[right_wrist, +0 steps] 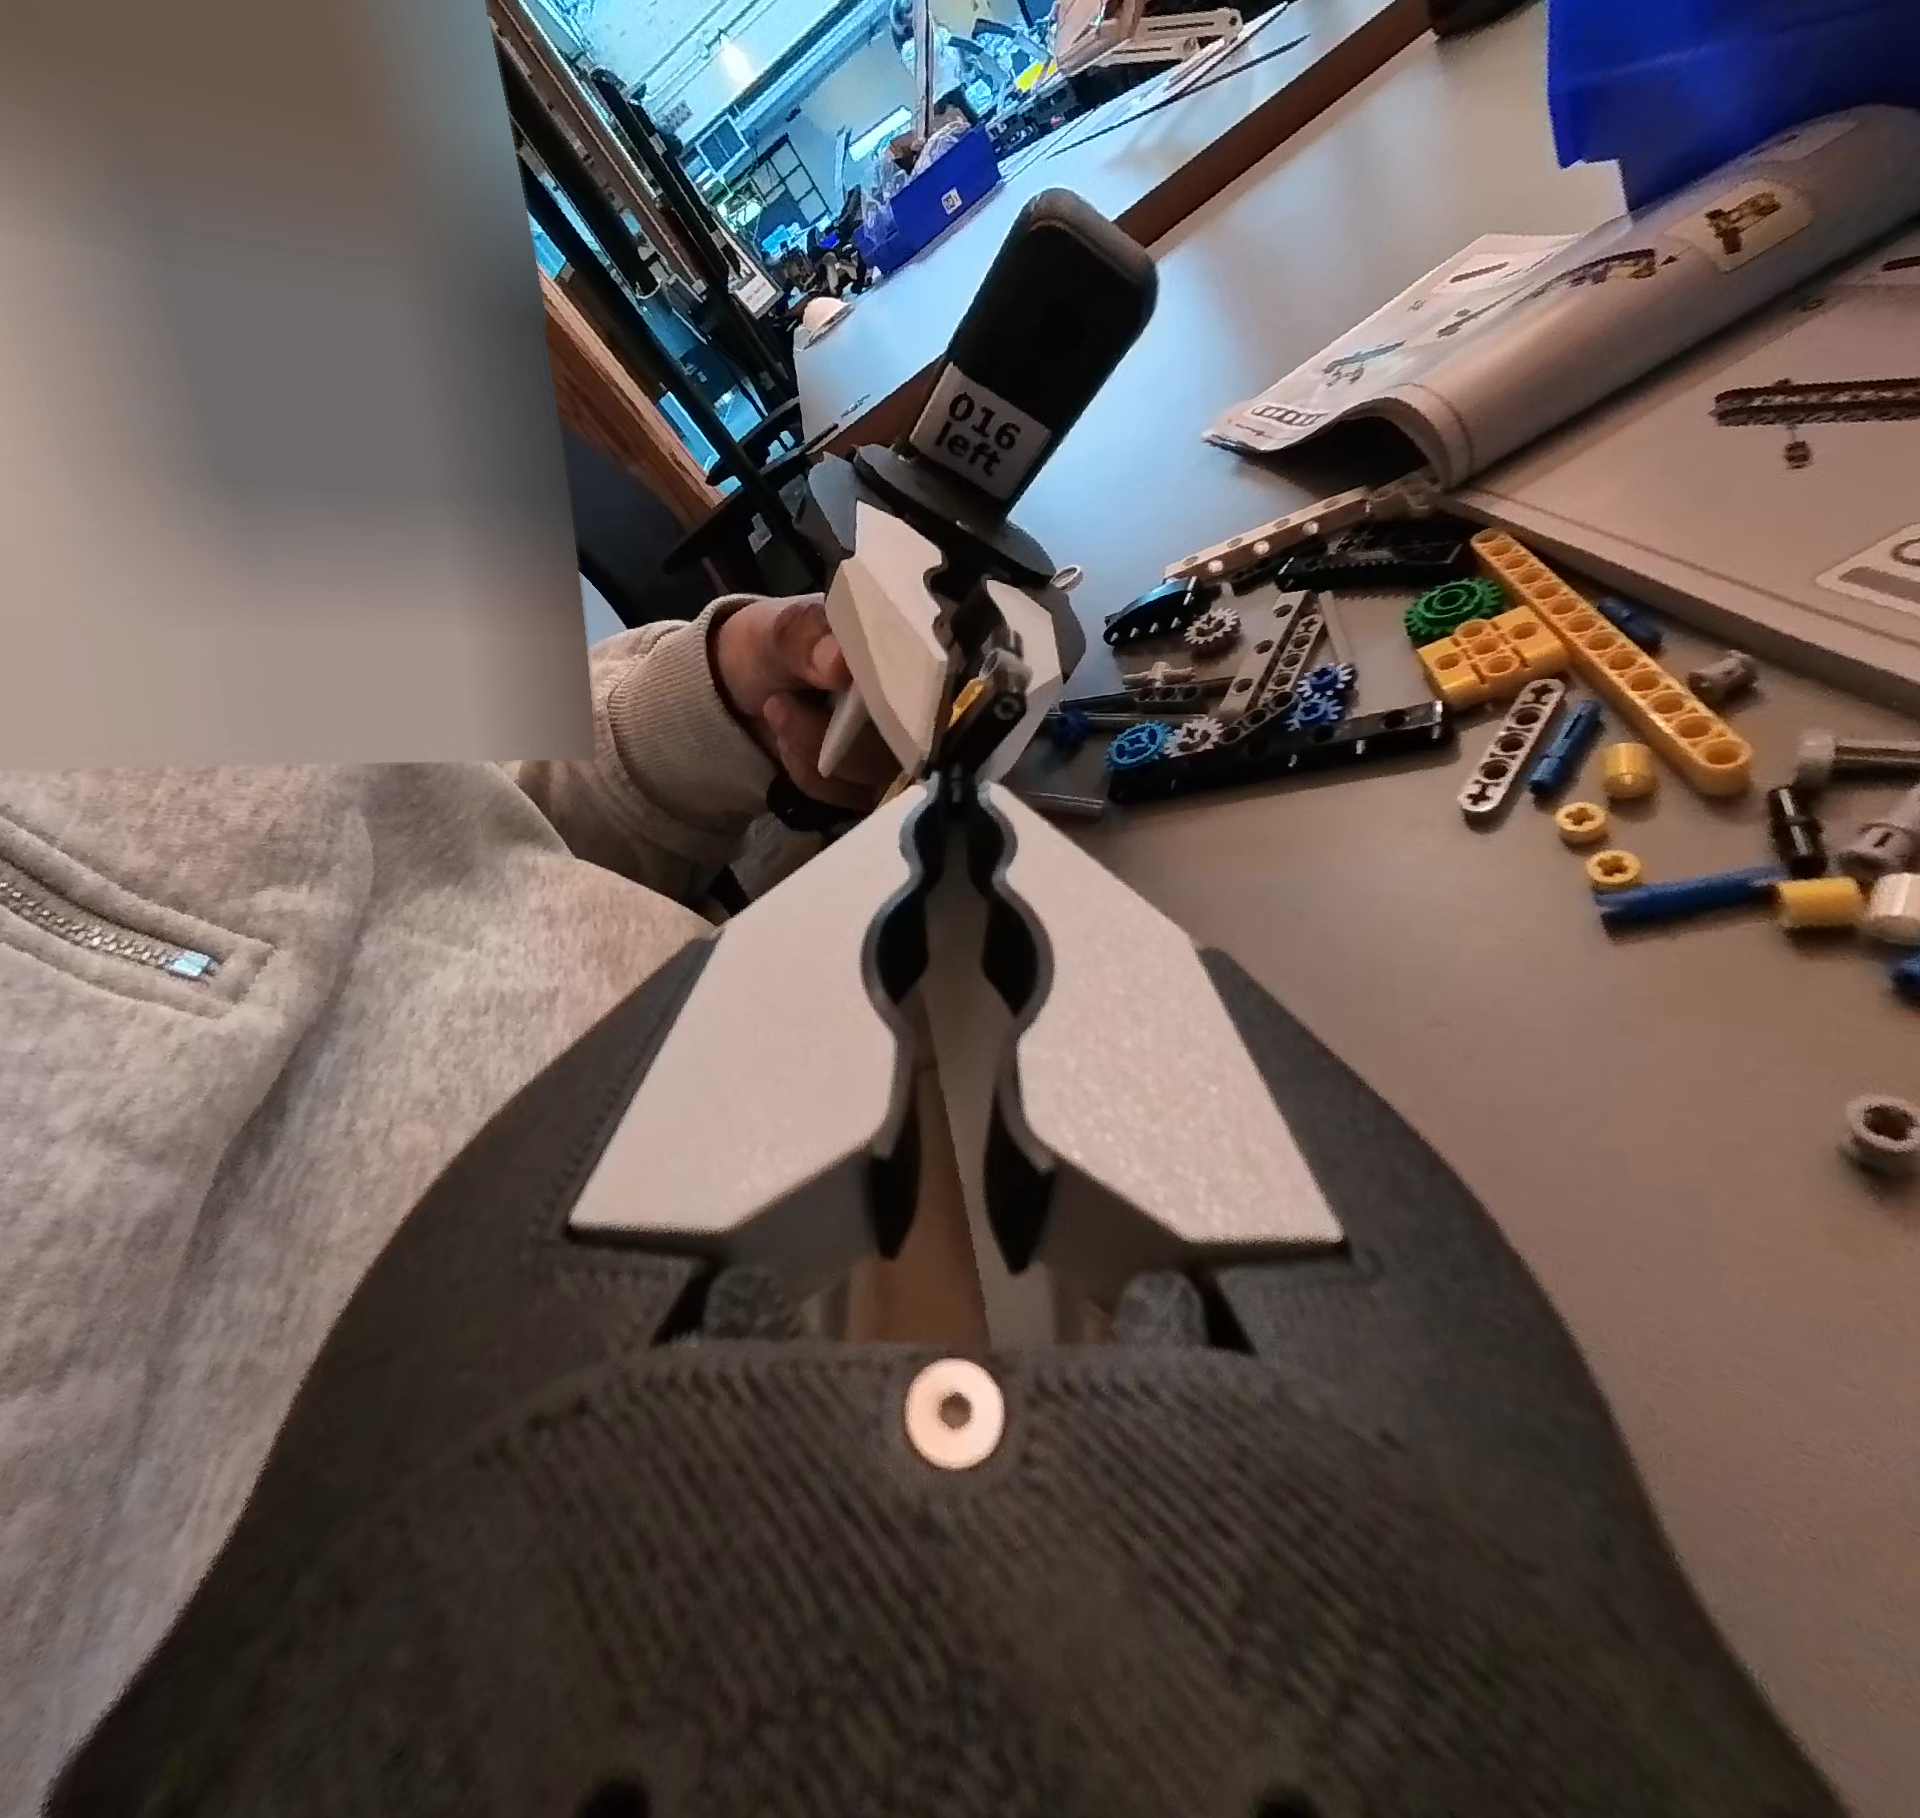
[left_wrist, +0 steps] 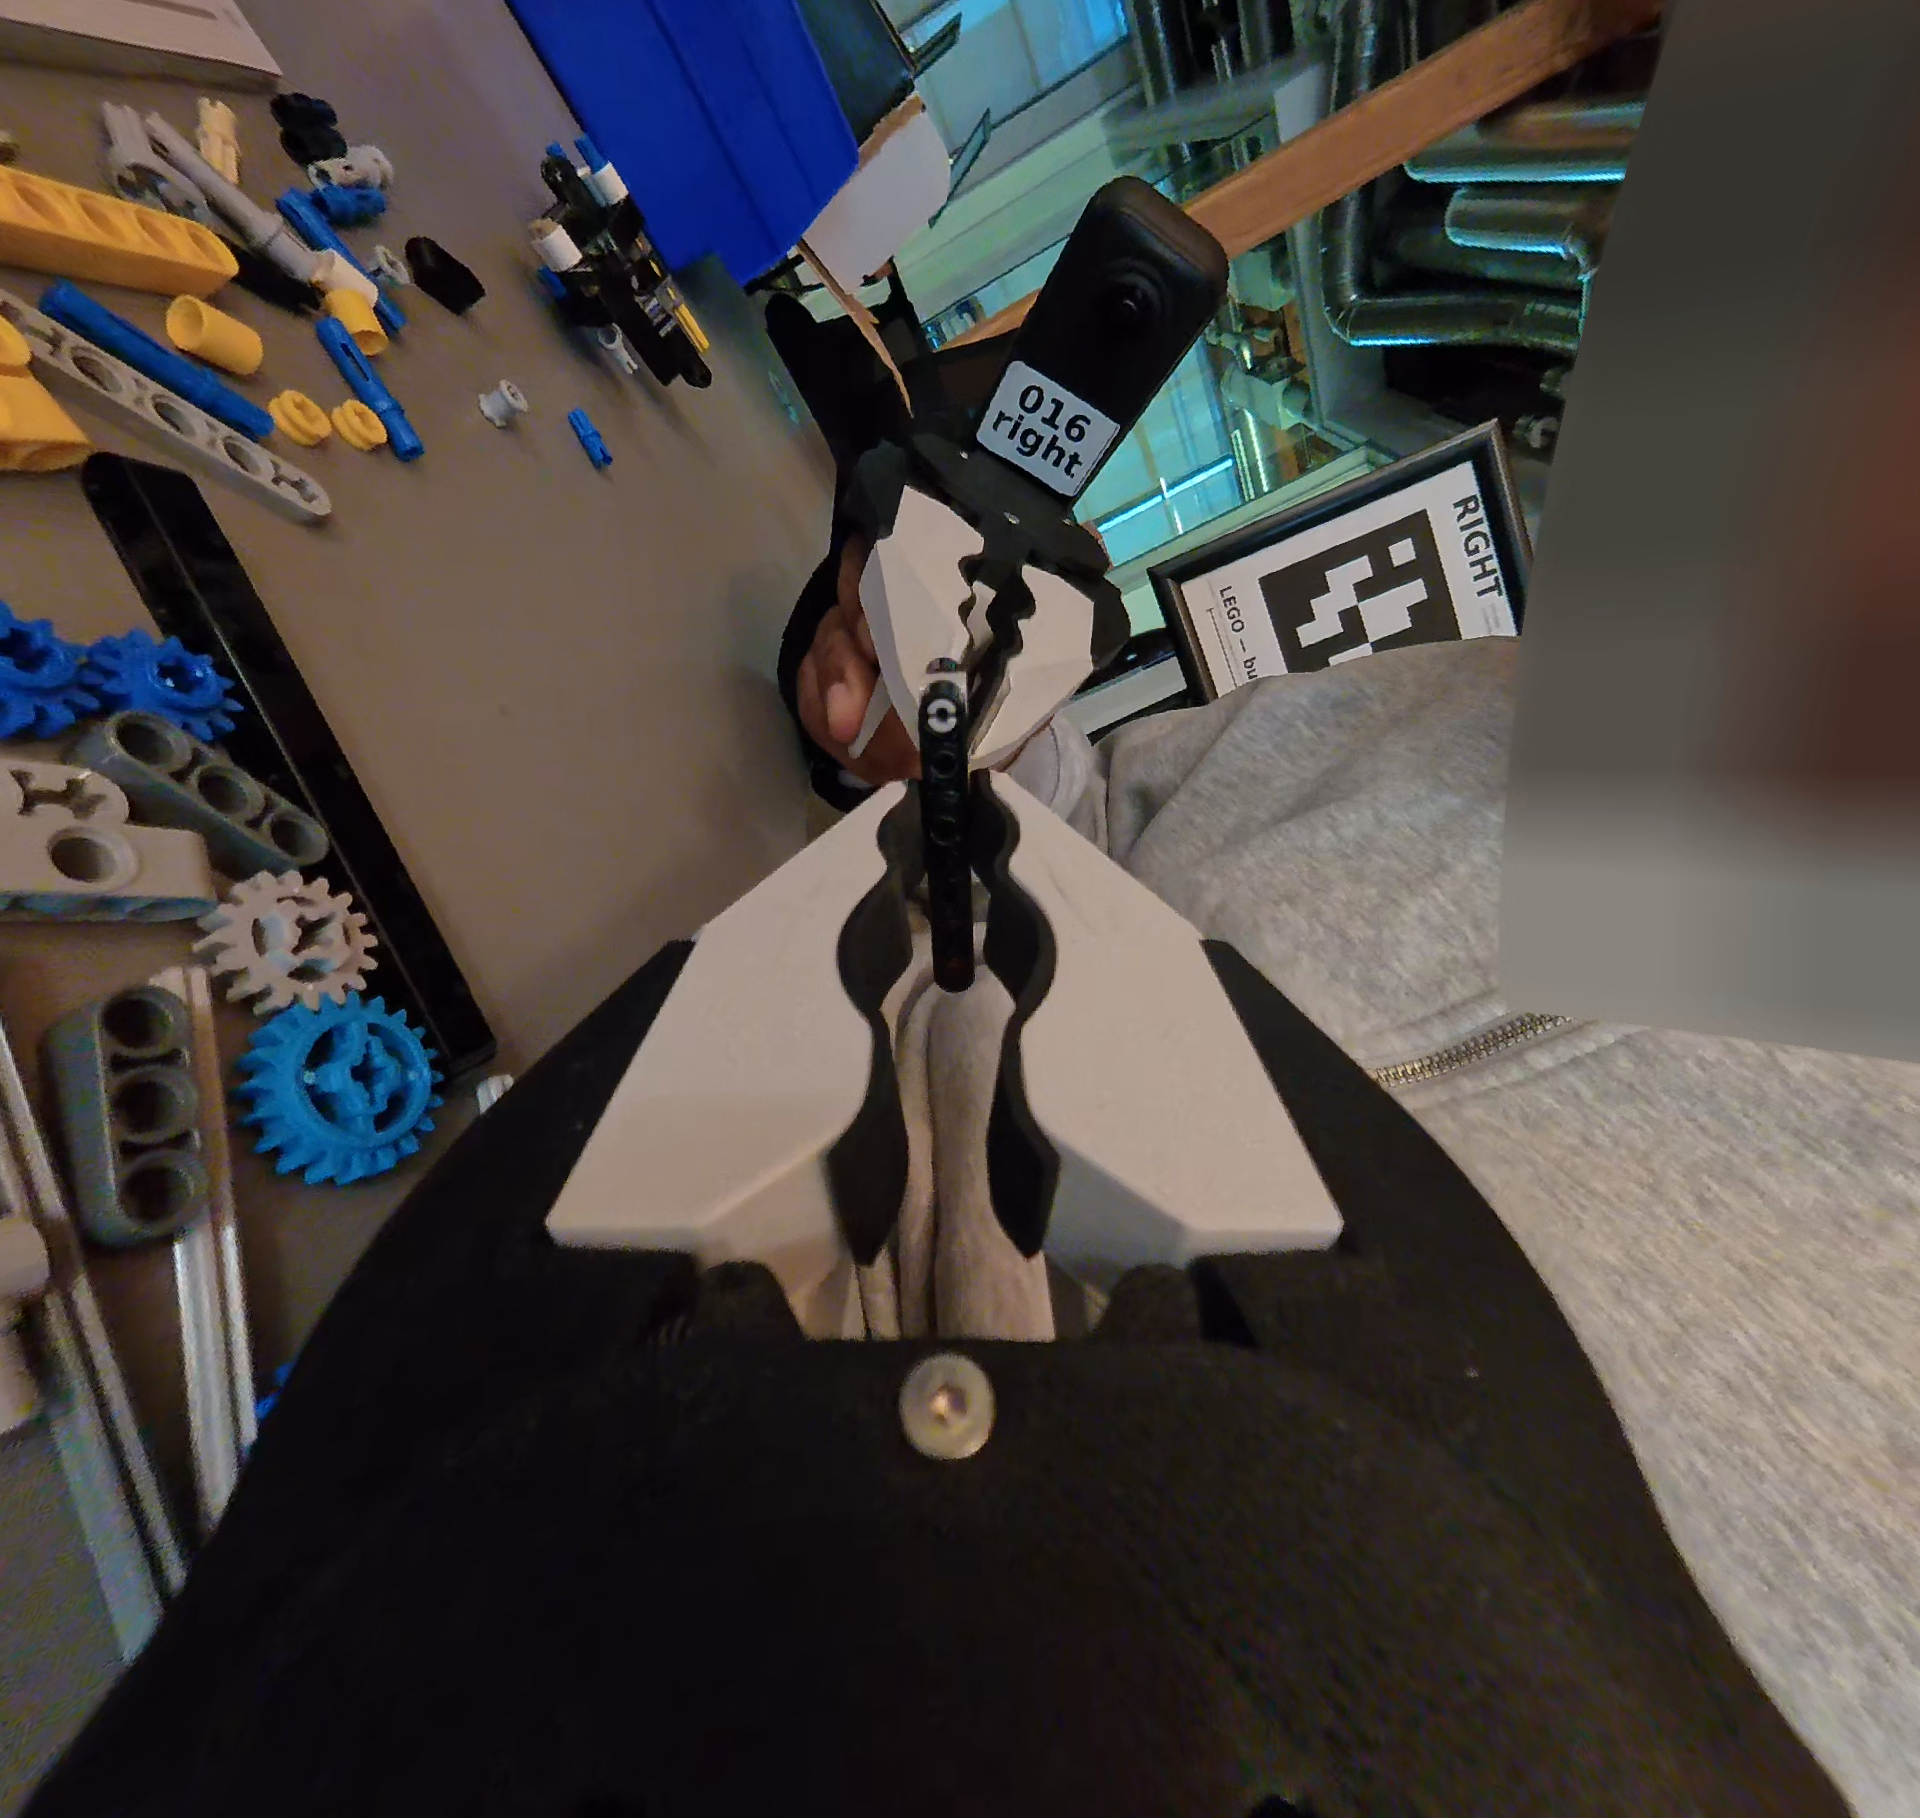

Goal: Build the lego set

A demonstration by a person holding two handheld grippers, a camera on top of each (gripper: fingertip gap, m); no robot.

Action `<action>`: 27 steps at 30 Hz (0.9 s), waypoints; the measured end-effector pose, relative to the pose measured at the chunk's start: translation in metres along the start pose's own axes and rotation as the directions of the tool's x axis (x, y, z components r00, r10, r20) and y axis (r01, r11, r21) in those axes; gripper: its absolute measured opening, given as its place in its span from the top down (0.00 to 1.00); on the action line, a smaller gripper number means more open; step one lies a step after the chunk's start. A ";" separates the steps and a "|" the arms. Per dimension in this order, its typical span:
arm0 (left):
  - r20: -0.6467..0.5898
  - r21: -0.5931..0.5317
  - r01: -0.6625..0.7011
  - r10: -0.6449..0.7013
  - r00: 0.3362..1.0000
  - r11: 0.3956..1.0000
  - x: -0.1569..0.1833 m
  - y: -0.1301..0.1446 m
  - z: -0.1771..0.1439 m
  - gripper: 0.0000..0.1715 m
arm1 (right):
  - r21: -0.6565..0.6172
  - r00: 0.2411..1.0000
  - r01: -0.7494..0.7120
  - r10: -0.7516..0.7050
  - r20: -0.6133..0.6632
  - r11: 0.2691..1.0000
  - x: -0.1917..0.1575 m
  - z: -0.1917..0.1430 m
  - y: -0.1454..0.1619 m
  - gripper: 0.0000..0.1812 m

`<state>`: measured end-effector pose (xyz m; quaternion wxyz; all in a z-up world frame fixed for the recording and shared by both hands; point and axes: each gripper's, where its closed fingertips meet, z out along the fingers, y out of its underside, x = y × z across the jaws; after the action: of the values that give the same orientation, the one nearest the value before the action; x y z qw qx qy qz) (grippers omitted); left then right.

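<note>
In the left wrist view my left gripper (left_wrist: pixel 945 802) is shut on a black beam with holes (left_wrist: pixel 948 833), held in the air over a person's grey sweatshirt (left_wrist: pixel 1455 885). The beam's far end carries a small grey-white piece (left_wrist: pixel 943 672). My right gripper (left_wrist: pixel 940 729) faces it, fingers closed around that far end. In the right wrist view my right gripper (right_wrist: pixel 951 794) is shut at its tips against the black beam (right_wrist: pixel 971 729) that the left gripper (right_wrist: pixel 977 719) holds; yellow and grey bits (right_wrist: pixel 977 693) show on it. What sits between the right fingertips is hidden.
Loose parts lie on the grey table (left_wrist: pixel 582 625): a yellow beam (left_wrist: pixel 104 236), blue gear (left_wrist: pixel 338 1088), grey gear (left_wrist: pixel 286 937), and a blue bin (left_wrist: pixel 675 64). The right wrist view shows an open instruction booklet (right_wrist: pixel 1558 366), a long yellow beam (right_wrist: pixel 1610 656), a green gear (right_wrist: pixel 1449 605). The grippers are tip to tip, or close to it.
</note>
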<state>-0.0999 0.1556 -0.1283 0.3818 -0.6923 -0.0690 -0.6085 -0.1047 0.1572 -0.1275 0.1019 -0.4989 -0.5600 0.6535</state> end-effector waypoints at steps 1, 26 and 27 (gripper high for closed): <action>-0.002 -0.003 0.000 0.000 1.000 1.000 0.000 0.000 0.000 0.97 | -0.001 1.000 -0.001 0.001 0.002 1.000 0.000 0.000 0.000 1.00; -0.059 -0.013 0.005 -0.006 0.998 1.000 0.006 -0.002 -0.001 0.96 | 0.042 1.000 0.025 -0.025 0.000 0.999 -0.003 0.000 -0.006 0.99; -0.060 -0.006 0.007 -0.007 0.998 1.000 0.006 -0.004 -0.001 0.96 | 0.049 1.000 0.024 -0.024 -0.005 0.999 -0.002 0.000 -0.007 0.99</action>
<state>-0.1011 0.1553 -0.1215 0.3797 -0.6746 -0.0583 -0.6304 -0.1067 0.1584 -0.1204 0.1233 -0.4910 -0.5496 0.6645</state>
